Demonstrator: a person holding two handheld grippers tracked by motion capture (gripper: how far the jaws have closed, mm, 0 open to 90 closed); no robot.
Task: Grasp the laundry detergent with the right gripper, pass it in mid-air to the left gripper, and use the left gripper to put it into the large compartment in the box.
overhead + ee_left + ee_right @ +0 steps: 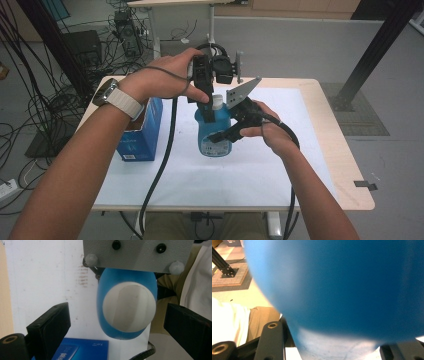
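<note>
A blue bottle (pixel 214 142) with a white cap (pixel 217 102) stands upright on the white sheet near the table's middle. My right gripper (pixel 226 129) comes in from the right and is shut on the bottle's body, which looms close and blurred in the right gripper view as the blue bottle (pixel 342 287). My left gripper (pixel 206 106) points down over the bottle's top. In the left gripper view the white cap (pixel 128 306) lies between the jaws of my left gripper (pixel 117 310), with gaps on both sides, so it is open.
A blue carton (pixel 142 135) stands left of the bottle, close to my left forearm. The right gripper's grey plate (pixel 137 252) sits just beyond the cap. The white sheet (pixel 300 140) covers most of the wooden table. Cables crowd the floor (pixel 45 105) at left.
</note>
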